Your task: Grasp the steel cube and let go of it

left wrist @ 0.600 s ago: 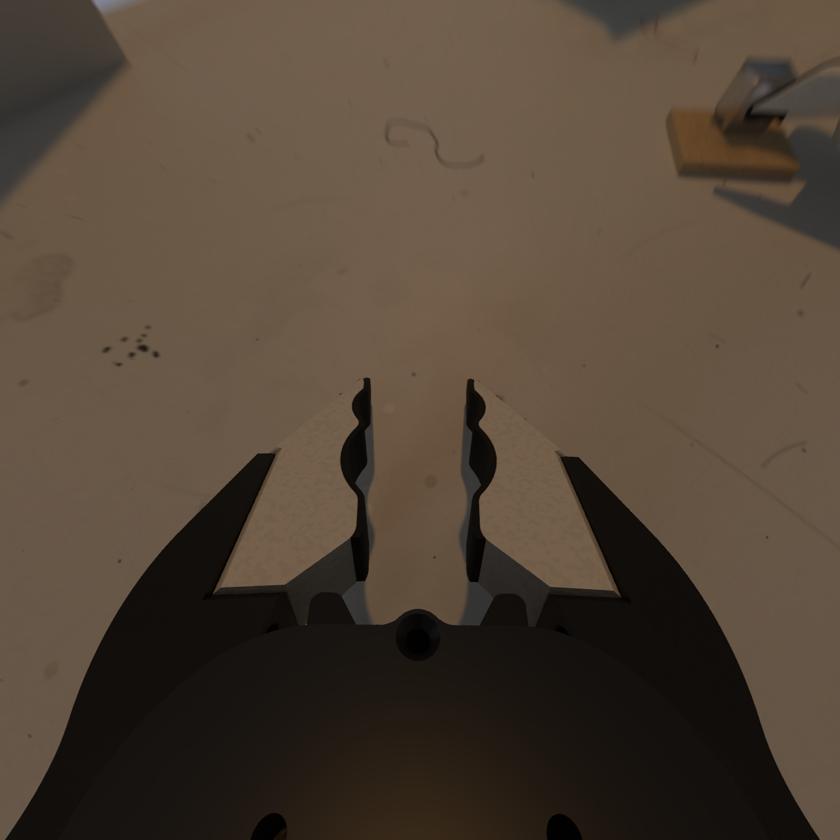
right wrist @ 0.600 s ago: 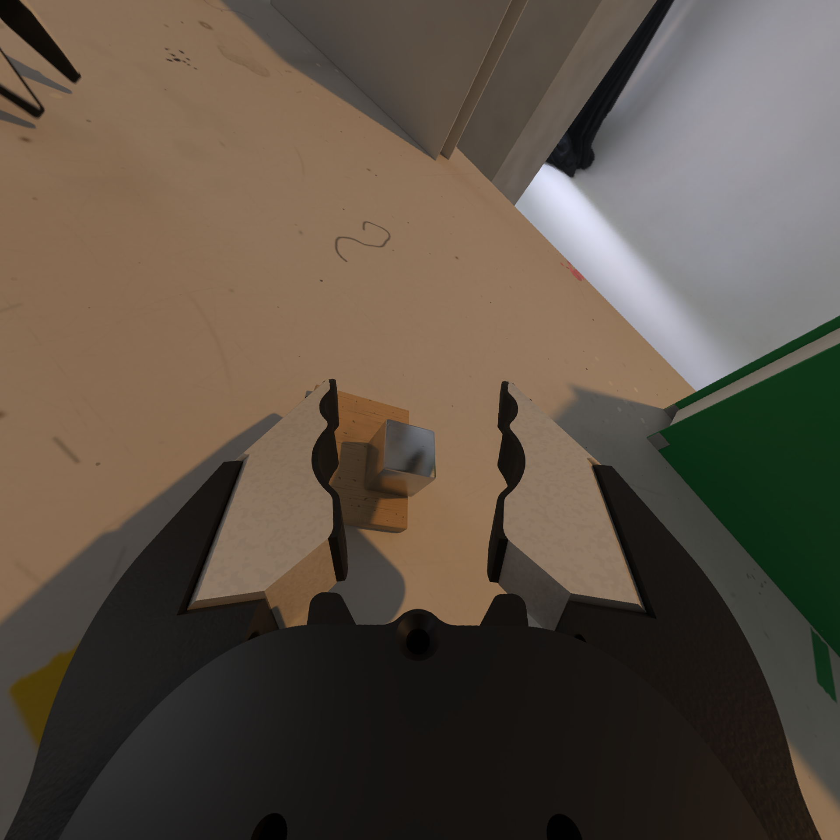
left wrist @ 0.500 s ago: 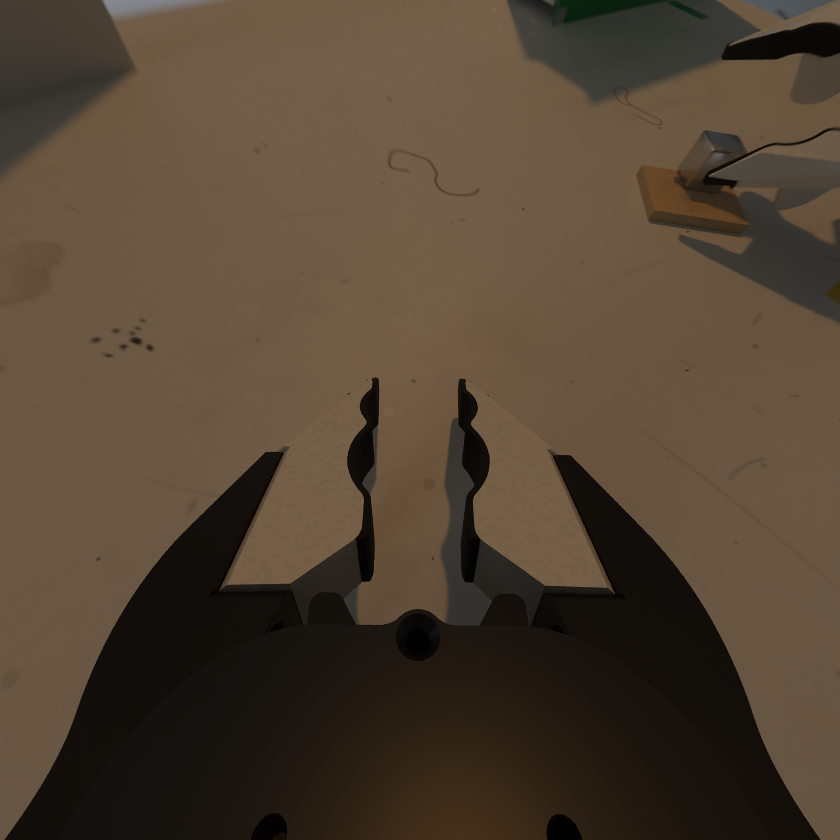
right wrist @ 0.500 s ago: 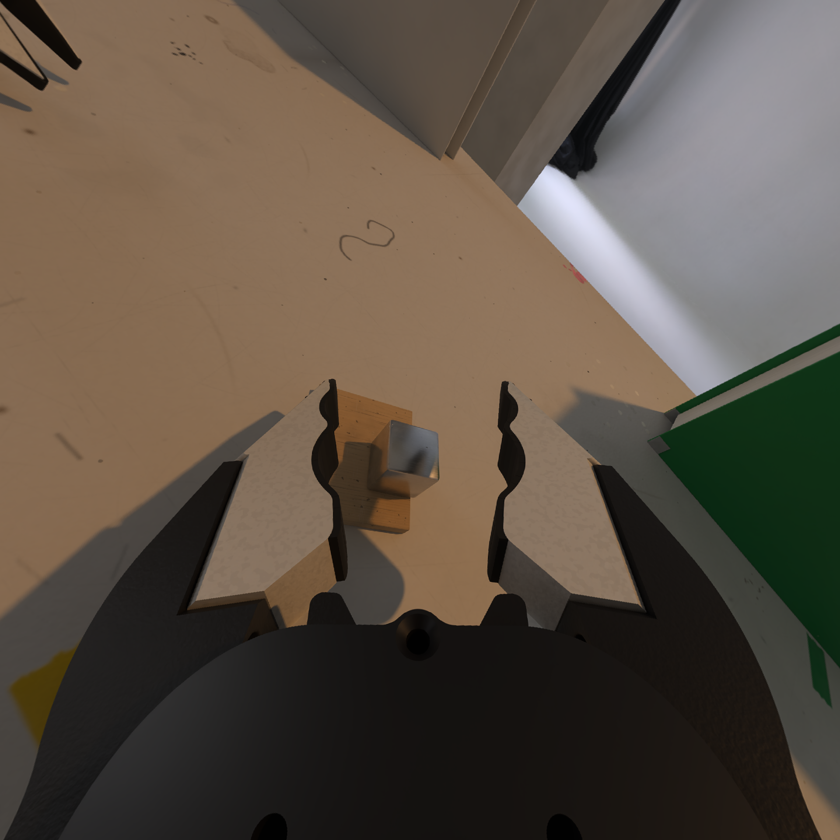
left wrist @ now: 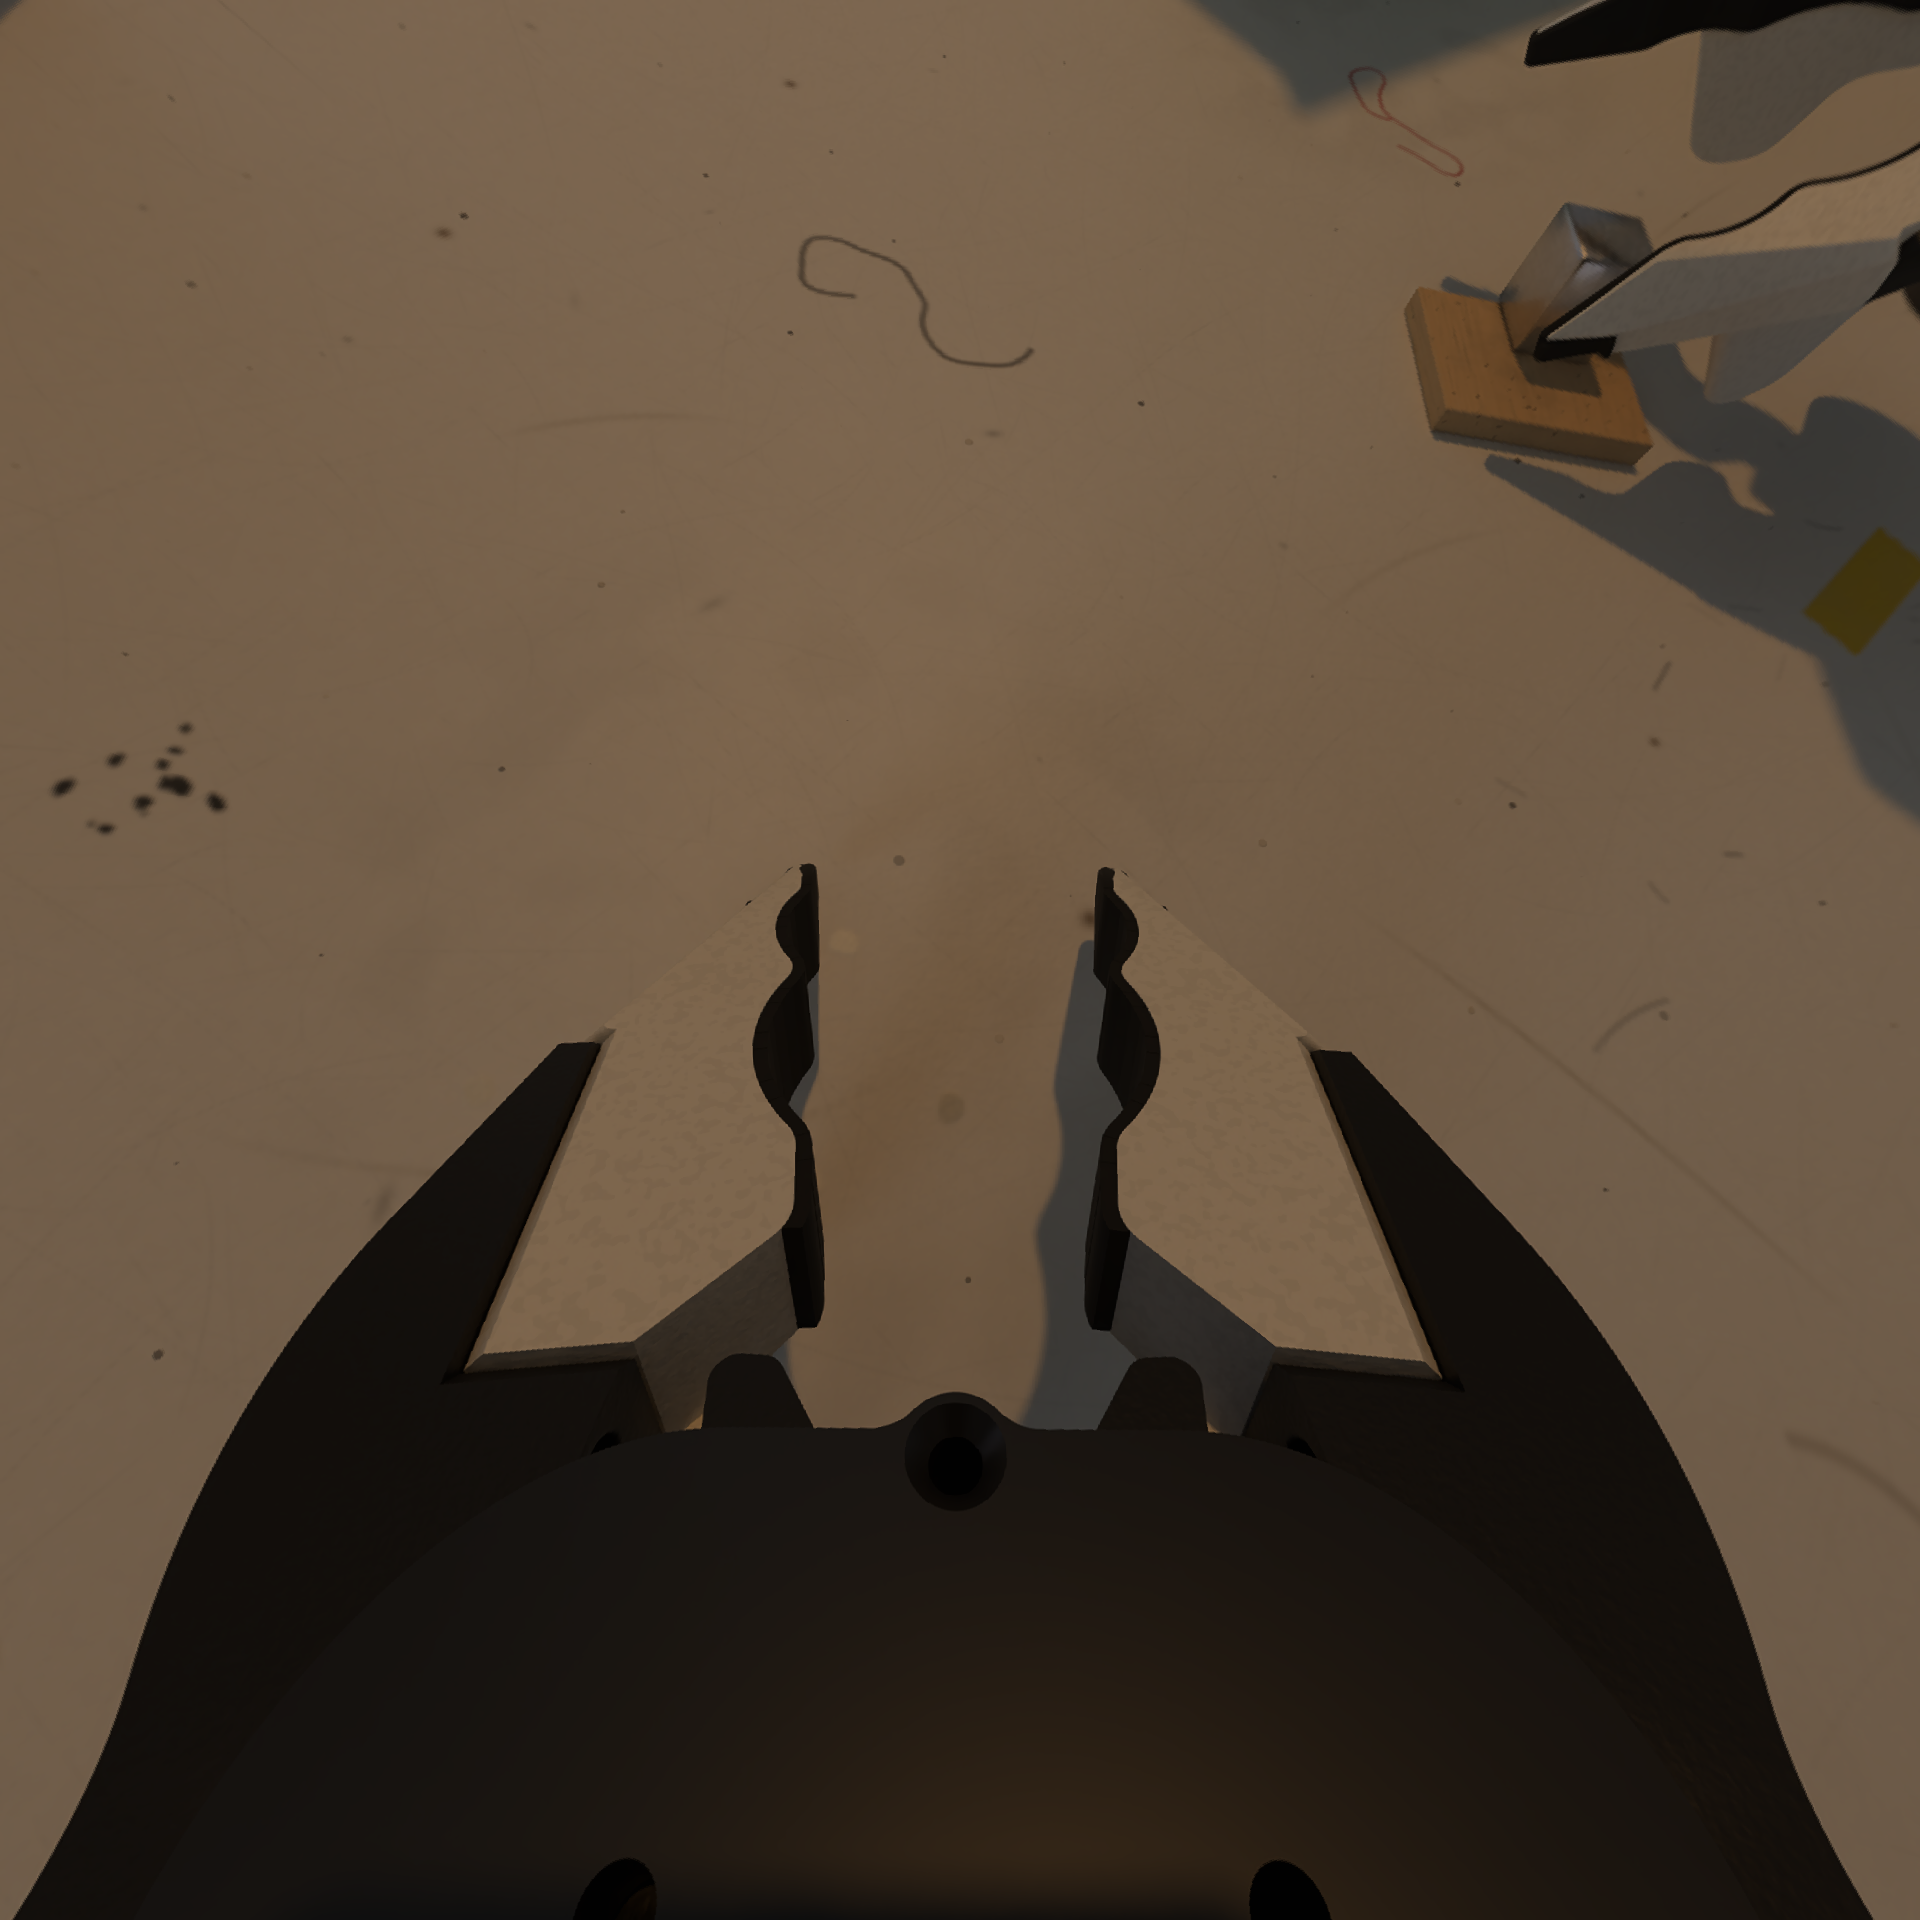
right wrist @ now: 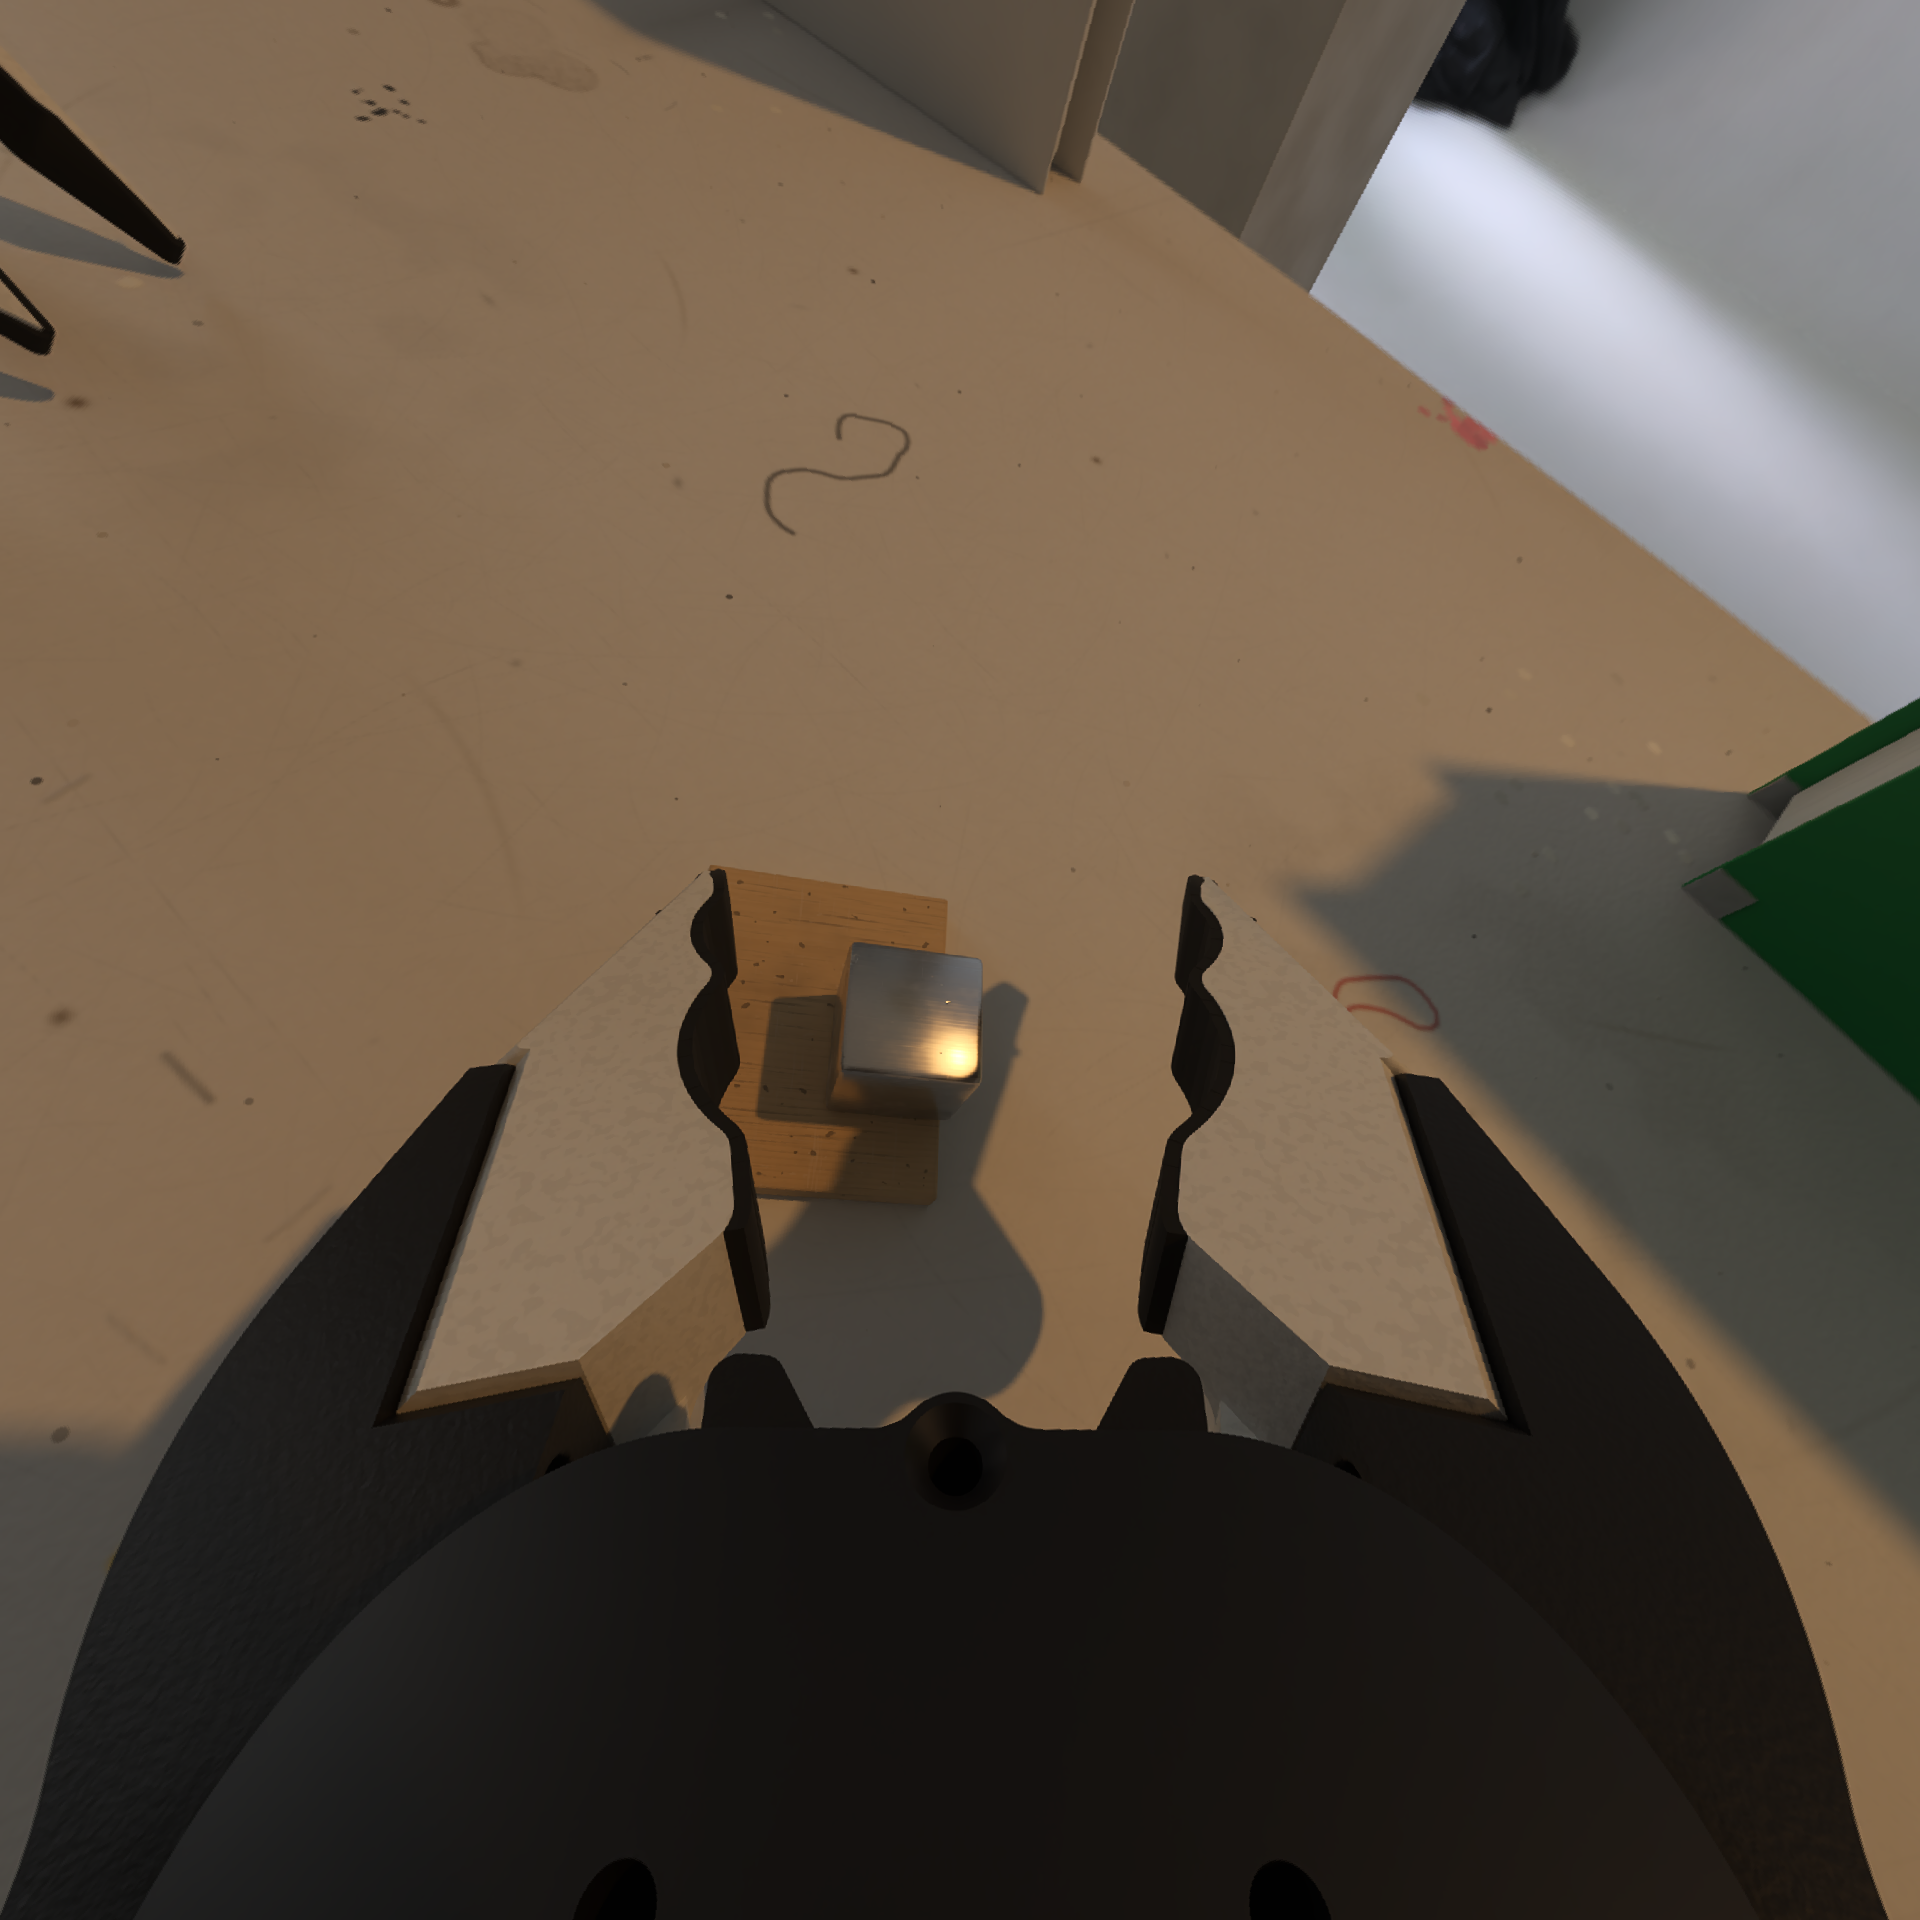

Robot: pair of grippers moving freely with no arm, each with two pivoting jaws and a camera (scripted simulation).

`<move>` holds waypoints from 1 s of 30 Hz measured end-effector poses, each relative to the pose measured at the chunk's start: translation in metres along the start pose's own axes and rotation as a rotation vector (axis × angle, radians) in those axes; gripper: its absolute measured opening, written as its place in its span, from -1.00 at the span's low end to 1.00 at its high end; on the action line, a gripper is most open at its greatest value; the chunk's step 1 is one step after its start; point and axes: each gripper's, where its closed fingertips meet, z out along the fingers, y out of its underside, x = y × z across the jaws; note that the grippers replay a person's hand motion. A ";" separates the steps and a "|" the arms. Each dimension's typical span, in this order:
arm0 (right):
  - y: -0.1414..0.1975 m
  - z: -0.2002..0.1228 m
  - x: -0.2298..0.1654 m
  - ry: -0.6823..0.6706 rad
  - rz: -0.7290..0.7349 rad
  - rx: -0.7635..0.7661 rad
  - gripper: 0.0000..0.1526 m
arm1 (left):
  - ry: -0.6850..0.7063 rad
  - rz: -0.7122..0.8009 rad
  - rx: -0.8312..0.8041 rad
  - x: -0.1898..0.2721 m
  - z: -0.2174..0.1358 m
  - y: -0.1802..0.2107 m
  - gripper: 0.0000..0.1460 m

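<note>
The steel cube (right wrist: 914,1013) is a small shiny block that stands on the right part of a flat wooden block (right wrist: 795,1049) on the tan table. My right gripper (right wrist: 954,881) is open and hovers over it. The cube lies between the two fingers and touches neither. The left finger overlaps the wooden block's left edge. In the left wrist view the cube (left wrist: 1564,260) and wooden block (left wrist: 1486,384) sit at the far right, with a right-gripper finger (left wrist: 1745,281) beside the cube. My left gripper (left wrist: 958,873) is open and empty over bare table.
A green board (right wrist: 1829,914) lies at the right. Grey panels (right wrist: 1039,83) stand at the back, and the table edge (right wrist: 1558,488) runs diagonally behind. A red rubber band (right wrist: 1387,1003), a dark squiggle (right wrist: 842,468) and a yellow patch (left wrist: 1865,603) mark the table.
My right gripper has shifted so that the cube sits more centrally between its fingers. My left gripper's jaws have widened, and its view has swung so the wooden block sits lower.
</note>
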 end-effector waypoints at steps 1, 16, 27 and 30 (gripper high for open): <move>0.001 0.001 0.000 -0.008 0.013 -0.009 0.14 | -0.014 0.016 0.005 0.000 0.000 0.001 -0.28; 0.009 0.000 0.000 -0.067 0.153 -0.062 0.11 | -0.017 0.013 0.027 0.000 -0.002 0.000 -0.32; 0.020 -0.013 -0.009 -0.097 0.179 -0.110 -0.62 | -0.011 -0.024 0.053 0.001 -0.008 0.002 -0.40; 0.021 -0.011 -0.013 -0.121 0.173 -0.144 -0.64 | 0.007 -0.028 0.060 0.003 -0.008 0.001 -0.49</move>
